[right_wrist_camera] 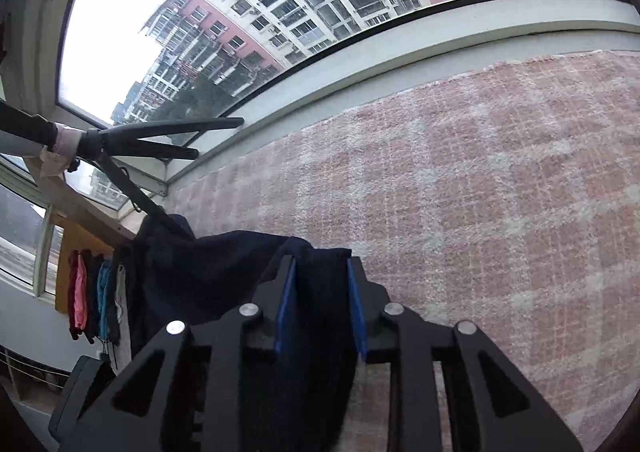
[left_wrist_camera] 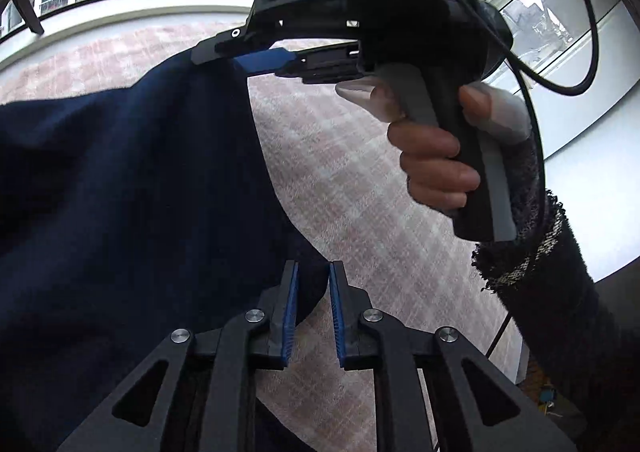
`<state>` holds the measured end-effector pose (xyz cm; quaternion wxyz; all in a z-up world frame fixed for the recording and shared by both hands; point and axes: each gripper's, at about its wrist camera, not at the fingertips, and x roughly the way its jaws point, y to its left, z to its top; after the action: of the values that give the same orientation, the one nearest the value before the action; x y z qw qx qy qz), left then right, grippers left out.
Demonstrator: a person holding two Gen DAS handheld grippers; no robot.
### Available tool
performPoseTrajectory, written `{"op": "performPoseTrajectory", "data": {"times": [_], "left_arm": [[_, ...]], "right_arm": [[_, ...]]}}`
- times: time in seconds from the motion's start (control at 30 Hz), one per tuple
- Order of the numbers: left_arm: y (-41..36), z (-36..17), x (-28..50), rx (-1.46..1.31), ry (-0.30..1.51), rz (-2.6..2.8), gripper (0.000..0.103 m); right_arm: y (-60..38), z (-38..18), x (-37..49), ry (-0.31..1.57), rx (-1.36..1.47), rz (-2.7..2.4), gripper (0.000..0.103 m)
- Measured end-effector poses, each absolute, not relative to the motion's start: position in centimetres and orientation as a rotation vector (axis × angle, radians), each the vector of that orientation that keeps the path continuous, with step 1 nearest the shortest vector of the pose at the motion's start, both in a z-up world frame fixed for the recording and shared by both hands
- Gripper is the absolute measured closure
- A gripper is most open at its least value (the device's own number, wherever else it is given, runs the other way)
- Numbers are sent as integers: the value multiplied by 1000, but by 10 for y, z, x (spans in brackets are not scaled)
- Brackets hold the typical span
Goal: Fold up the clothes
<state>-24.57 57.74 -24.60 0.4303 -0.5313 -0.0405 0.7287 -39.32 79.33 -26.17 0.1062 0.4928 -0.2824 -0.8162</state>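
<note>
Above pink blanket (right_wrist_camera: pixel 480 180): navy garment (left_wrist_camera: pixel 120 192) held aloft, hanging, unfolded. Right gripper (right_wrist_camera: pixel 320 304) fingers clenched on bunched cloth edge. Left gripper (left_wrist_camera: pixel 313 316) fingers parted, cloth edge between them, not pinched. Judgement: early stage; spreading flat and all folds left.

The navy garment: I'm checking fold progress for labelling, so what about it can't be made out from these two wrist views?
- Garment type: the navy garment runs off the left wrist view's left and bottom edges.
- Left gripper hold: cloth lies between its fingers, contact unclear.
- Fabric inside the right gripper: its own fingers cover it in the right wrist view.
- Far end: hidden behind the black stand legs.
</note>
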Motion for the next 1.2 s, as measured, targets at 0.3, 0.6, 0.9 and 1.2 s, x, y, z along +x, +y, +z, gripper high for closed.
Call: {"op": "performPoseTrajectory", "data": {"times": [0.3, 0.6, 0.9, 1.2], "left_arm": [[596, -225, -218, -1140, 241, 1993, 73], [619, -249, -227, -1191, 273, 2070, 97], [494, -207, -218, -1132, -466, 2272, 97], [394, -247, -190, -1376, -854, 2407, 81]], "right_arm": [[800, -270, -386, -791, 1439, -2450, 65], [787, -272, -378, -754, 1448, -2469, 100], [726, -178, -353, -721, 1108, -2559, 100], [618, -148, -340, -382, 1084, -2491, 63]]}}
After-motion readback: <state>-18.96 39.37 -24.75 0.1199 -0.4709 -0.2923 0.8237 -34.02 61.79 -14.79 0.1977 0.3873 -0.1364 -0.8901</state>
